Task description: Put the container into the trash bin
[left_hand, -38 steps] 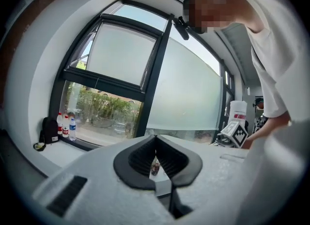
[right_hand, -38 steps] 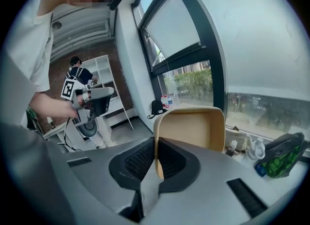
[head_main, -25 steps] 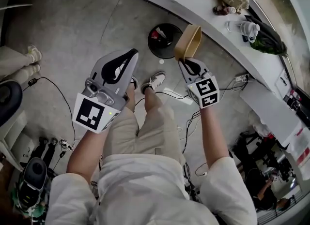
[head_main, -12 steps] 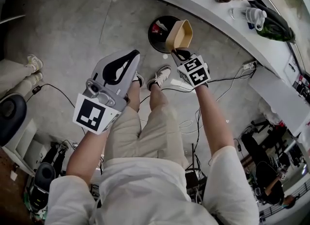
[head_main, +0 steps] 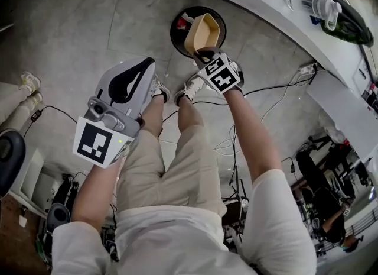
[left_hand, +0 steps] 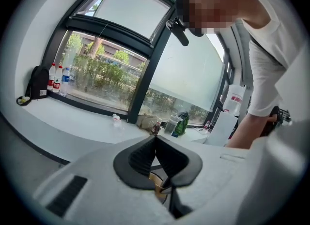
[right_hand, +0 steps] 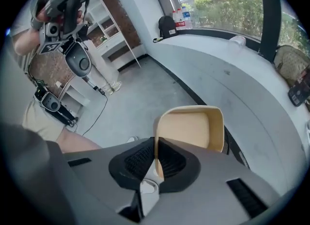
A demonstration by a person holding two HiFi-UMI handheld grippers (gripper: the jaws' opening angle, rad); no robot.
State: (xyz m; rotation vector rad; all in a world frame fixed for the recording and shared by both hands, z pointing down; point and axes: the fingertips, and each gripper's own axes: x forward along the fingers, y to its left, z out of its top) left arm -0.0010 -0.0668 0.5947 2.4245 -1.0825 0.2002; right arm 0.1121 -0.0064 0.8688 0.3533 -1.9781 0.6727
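Observation:
A tan, open-topped container [head_main: 202, 32] hangs over the round black trash bin [head_main: 176, 31] on the grey floor. My right gripper [head_main: 204, 54] is shut on the container's near wall and points steeply down. In the right gripper view the wall runs between the pads, the container [right_hand: 191, 129] stands out past the jaws, and the bin's dark rim [right_hand: 227, 144] shows beside it. Some rubbish lies in the bin. My left gripper [head_main: 146, 65] hovers to the left over my legs, its jaws together with nothing in them. Those jaws [left_hand: 156, 139] face a window counter.
A curved white counter [head_main: 254, 2] runs behind the bin and carries bags and bottles. Cables [head_main: 236, 144] trail over the floor to the right of my legs. My shoes [head_main: 189, 87] stand just short of the bin. Someone else's shoes [head_main: 26, 81] are at the far left.
My right gripper has gone down and forward with the container, which was short of the bin and now overlaps its opening. The left gripper has sunk a little.

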